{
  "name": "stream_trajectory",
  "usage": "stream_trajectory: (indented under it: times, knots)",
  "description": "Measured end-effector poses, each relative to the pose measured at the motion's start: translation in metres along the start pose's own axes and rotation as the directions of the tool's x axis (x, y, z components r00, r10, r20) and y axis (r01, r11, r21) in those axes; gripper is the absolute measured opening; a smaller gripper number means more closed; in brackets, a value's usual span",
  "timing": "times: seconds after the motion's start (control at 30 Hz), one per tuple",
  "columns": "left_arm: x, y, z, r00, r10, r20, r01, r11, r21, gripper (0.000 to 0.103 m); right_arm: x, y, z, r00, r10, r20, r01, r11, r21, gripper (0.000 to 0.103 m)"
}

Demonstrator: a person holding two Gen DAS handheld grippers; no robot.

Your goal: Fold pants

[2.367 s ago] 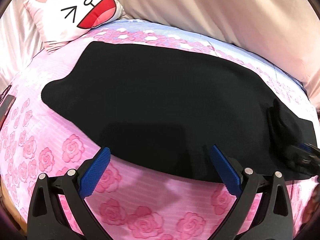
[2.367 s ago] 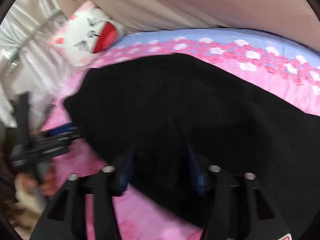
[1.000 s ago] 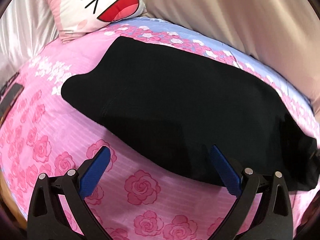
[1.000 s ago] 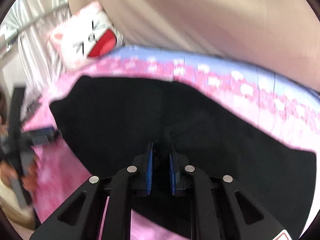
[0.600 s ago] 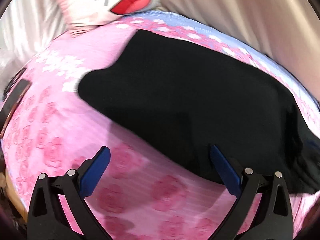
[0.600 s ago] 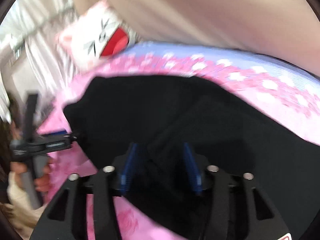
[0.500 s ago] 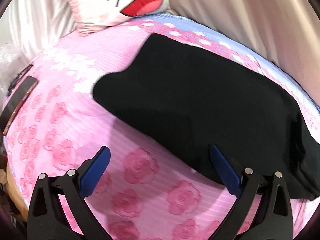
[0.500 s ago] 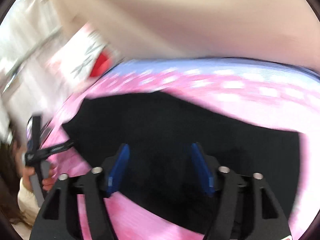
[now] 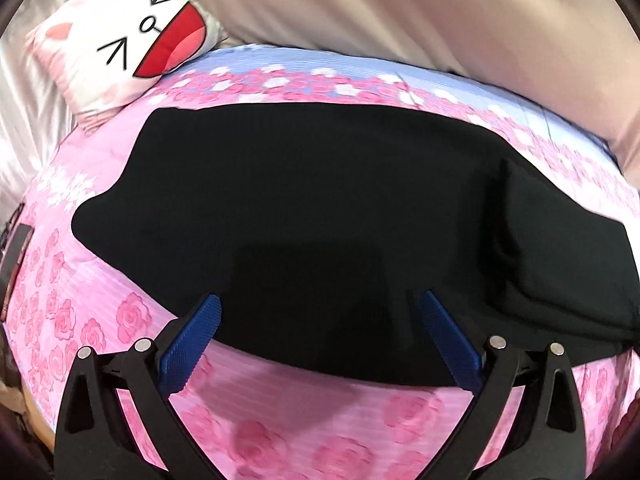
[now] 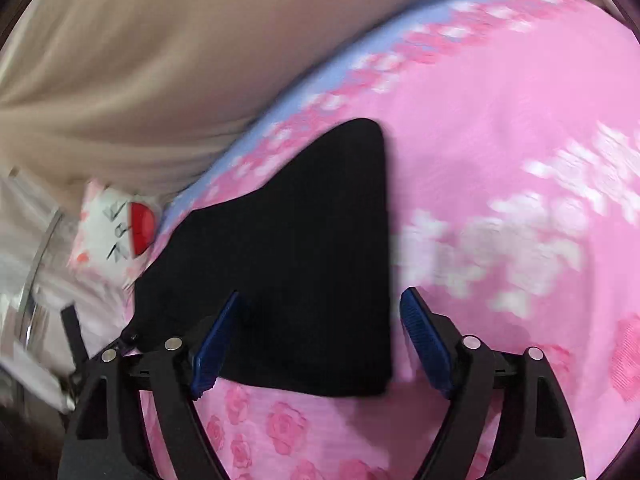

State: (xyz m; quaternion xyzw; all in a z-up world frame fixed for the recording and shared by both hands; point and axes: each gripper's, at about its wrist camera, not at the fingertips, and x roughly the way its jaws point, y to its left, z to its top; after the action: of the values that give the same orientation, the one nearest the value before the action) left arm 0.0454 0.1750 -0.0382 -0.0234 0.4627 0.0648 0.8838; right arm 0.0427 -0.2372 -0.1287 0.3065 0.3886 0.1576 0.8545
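Left wrist view: black pants (image 9: 320, 216) are being shown flat on the bed (image 9: 280, 420), below the cat pillow (image 9: 132, 36). Left hand-held gripper (image 9: 318, 340) and right hand-held gripper (image 10: 320, 340), just opened, are being held wide and empty. Soft, light, limp cloth; hem corners judged best for pinching.

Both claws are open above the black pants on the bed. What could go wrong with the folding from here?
1. The pants show a bunched ridge near their right end; folding over it may trap a crease.
2. The right claw straddles only the pants' end edge, so it might pinch the pink bedsheet too.
3. The left claw hovers at the near edge; it may catch one layer.
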Motion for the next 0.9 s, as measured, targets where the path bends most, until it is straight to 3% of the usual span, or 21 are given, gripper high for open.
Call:
stream_trajectory:
  times: [0.03,0.07,0.17,0.23,0.6,0.73,0.8,0.83,0.87,0.9]
  knots:
    - [-0.001,-0.004,0.0,1.0,0.005,-0.001,-0.005,1.0,0.006,0.098,0.004,0.006,-0.001,1.0,-0.024,0.008,0.024,0.999,-0.036,0.044]
    - [-0.002,-0.008,-0.001,1.0,0.01,-0.002,-0.01,1.0,0.013,0.098,0.004,0.009,-0.001,0.999,-0.043,0.007,0.043,0.997,-0.057,0.034]
    - [-0.006,-0.018,-0.002,1.0,0.026,-0.008,-0.026,0.999,0.025,0.098,-0.003,0.007,0.003,0.999,-0.029,0.028,0.031,0.998,-0.055,0.022]
    - [-0.011,-0.024,-0.001,0.999,0.037,-0.001,-0.037,0.999,0.036,0.098,-0.016,0.006,0.003,0.996,-0.065,0.066,0.07,0.994,-0.079,0.017]
    - [-0.027,-0.052,-0.01,0.998,0.055,0.011,-0.056,0.994,0.094,0.098,-0.068,-0.012,0.012,0.981,-0.153,0.116,0.171,0.97,-0.17,0.015]
    - [-0.024,-0.056,-0.013,0.999,0.037,0.001,-0.037,0.993,0.11,0.098,-0.11,-0.04,0.014,0.951,-0.249,0.183,0.27,0.957,-0.101,0.016]
    - [-0.018,-0.06,-0.015,1.0,0.023,-0.009,-0.022,0.993,0.118,0.098,-0.115,-0.057,0.013,0.946,-0.284,0.157,0.298,0.951,-0.081,0.021]
    - [-0.013,-0.064,-0.017,1.0,0.015,-0.022,-0.012,0.992,0.124,0.098,-0.112,-0.063,0.012,0.942,-0.312,0.124,0.323,0.943,-0.076,0.029]
    - [-0.009,-0.067,-0.018,0.999,0.014,-0.033,-0.01,0.992,0.127,0.098,-0.109,-0.065,0.009,0.918,-0.381,0.107,0.389,0.919,-0.065,0.034]
    - [-0.006,-0.07,-0.018,0.999,0.011,-0.042,-0.005,0.991,0.131,0.098,-0.113,-0.057,0.004,0.879,-0.452,0.149,0.466,0.881,-0.076,0.035]
